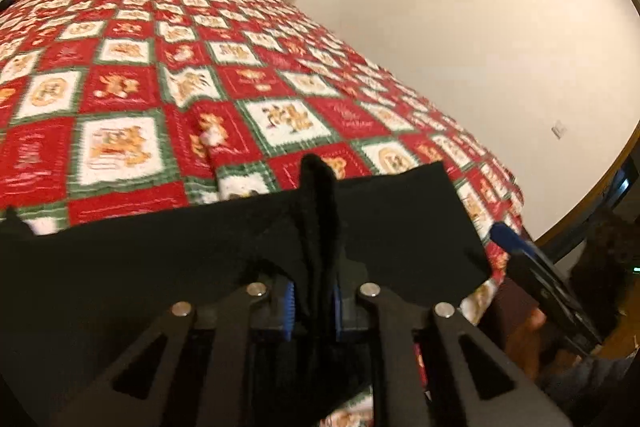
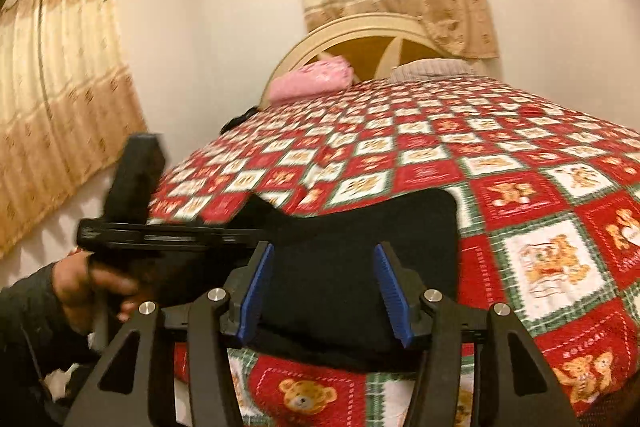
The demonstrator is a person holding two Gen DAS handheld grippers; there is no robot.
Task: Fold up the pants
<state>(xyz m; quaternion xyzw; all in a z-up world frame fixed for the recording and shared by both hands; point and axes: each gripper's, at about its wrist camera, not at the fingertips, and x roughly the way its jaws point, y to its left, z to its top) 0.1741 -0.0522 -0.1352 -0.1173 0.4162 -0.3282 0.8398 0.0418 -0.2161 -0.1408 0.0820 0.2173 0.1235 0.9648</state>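
Black fabric pants (image 1: 168, 255), spread flat along the near edge of the red, white and green teddy-bear patchwork quilt (image 1: 132, 75), filling the lower half of the left wrist frame. At lower centre there, left gripper (image 1: 314, 301) clamped tight on a raised ridge of the cloth, blue pads pressed against the pinched fold that stands up between them. At lower right of the same frame, blue fingertip of the other tool showing just past the cloth's corner.

In the right wrist view, at middle left, black body of the left tool with a hand (image 2: 86, 287) wrapped around its grip. At lower centre, right gripper (image 2: 324, 291) wide apart, blue pads (image 2: 254, 301) flanking the dark cloth (image 2: 360, 251) without closing on it; touching or hovering, cannot tell. At upper centre, pink pillow (image 2: 310, 79) by the cream arched headboard (image 2: 352, 27), well apart from the work.

Judged step: taking a second hold before carrying an edge over. Best done by closing on the edge level with the left pinch, gathering all layers but no quilt, then lifting both sides together and laying the edges flush. Risk: uneven lift, skewed crease.
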